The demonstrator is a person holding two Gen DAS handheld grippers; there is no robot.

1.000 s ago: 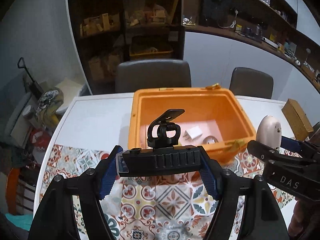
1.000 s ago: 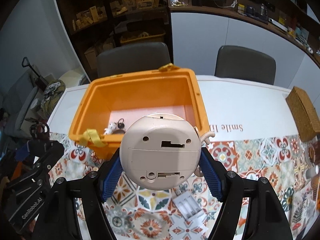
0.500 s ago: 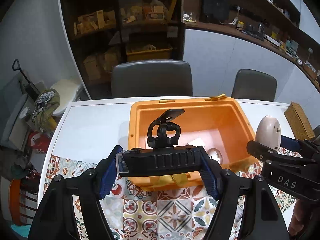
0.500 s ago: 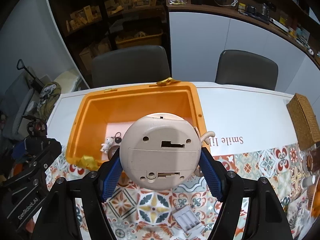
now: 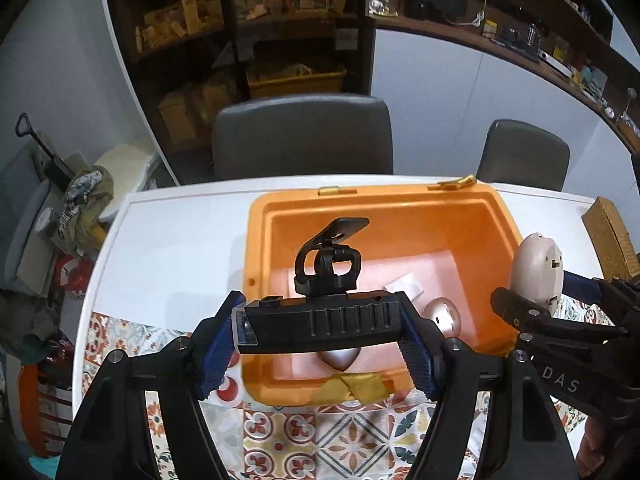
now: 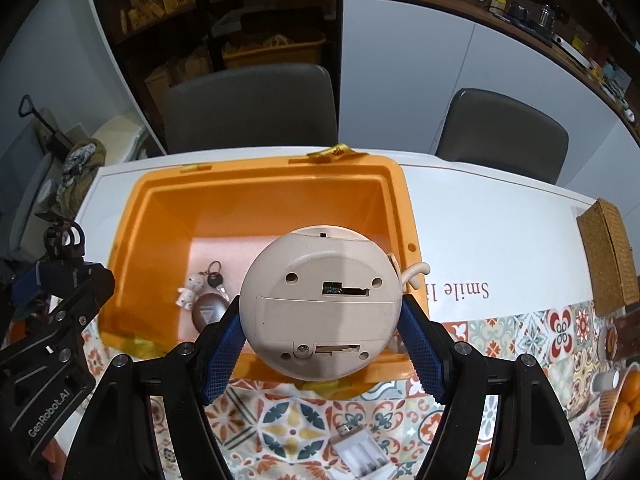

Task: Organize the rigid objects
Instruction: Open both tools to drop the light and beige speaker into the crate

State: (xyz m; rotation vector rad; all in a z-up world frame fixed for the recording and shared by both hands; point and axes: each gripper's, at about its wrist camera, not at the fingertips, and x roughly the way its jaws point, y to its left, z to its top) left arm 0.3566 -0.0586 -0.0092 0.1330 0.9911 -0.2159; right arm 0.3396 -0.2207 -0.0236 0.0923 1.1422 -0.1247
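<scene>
An open orange bin (image 5: 258, 248) (image 6: 404, 200) stands on the white table. My left gripper (image 5: 320, 340) is shut on a black phone mount (image 5: 320, 320), gripped by its ends over the bin's near-left part. My right gripper (image 6: 322, 340) is shut on a round beige device (image 6: 324, 304), its underside facing the camera, above the bin's near-right rim; it also shows in the left wrist view as the beige device (image 5: 536, 272). Inside the bin lie a keychain with a small white figure (image 6: 192, 290), a brown oval thing (image 6: 206, 312), a white block (image 5: 406, 286) and silver rounded pieces (image 5: 442, 316).
A patterned cloth (image 6: 280, 424) covers the near table, with a clear battery case (image 6: 360, 454) on it. A woven box (image 6: 608, 256) and oranges (image 6: 624, 408) sit at right. Two grey chairs (image 6: 252, 108) stand behind the table, shelves beyond.
Both grippers have advanced toward the bin with their loads still gripped; the bin now sits closer and lower in both views, and more of its floor shows.
</scene>
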